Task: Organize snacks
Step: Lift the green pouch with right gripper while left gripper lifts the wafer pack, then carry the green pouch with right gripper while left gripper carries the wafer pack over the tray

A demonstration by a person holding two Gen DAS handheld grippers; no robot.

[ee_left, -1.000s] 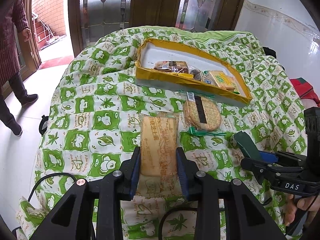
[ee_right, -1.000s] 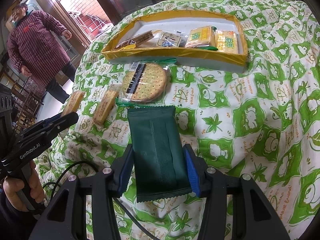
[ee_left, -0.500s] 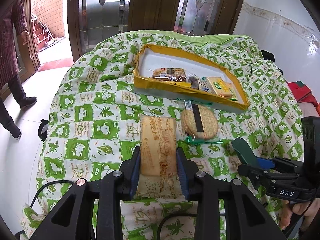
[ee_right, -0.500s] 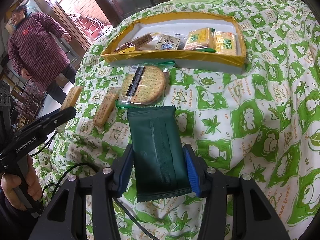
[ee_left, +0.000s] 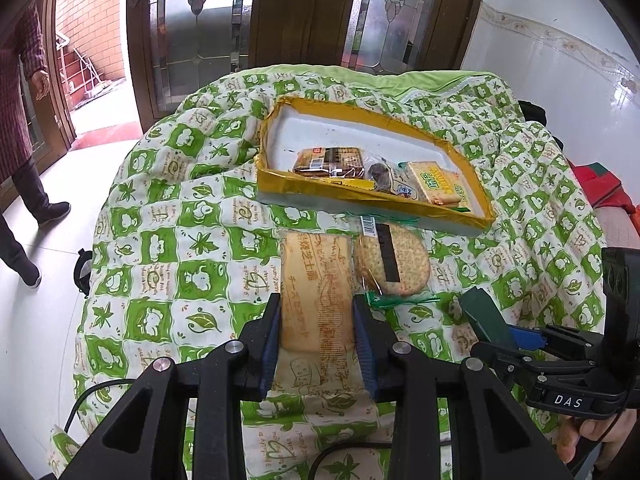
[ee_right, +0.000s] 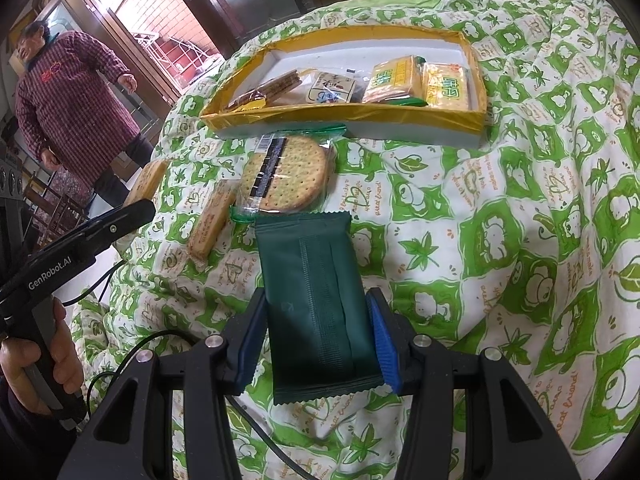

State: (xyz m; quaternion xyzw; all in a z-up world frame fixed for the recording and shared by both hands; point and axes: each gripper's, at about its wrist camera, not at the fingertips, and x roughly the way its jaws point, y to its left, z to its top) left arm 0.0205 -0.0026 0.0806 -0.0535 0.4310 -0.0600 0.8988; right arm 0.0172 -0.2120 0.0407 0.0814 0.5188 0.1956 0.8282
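Holding two packets at once, I have the left gripper (ee_left: 316, 328) pinching a tan biscuit packet (ee_left: 316, 284) by its long sides, with most of its length projecting forward of the pads. This keeps the leading end free to enter the tray first. The right gripper (ee_right: 316, 340) is likewise clamped across a dark green packet (ee_right: 316, 292), gripped near its rear seam. Both packets hang above the near part of the green-checked quilt (ee_right: 500, 240). Just ahead lies a round cracker pack (ee_right: 286, 174), touching the near wall of the yellow tray (ee_right: 344, 118). Another tan biscuit bar (ee_right: 212, 220) lies to its left. The tray sits toward the quilt's far edge and already holds several packets along its near wall, so its far half appears the open place for these two.
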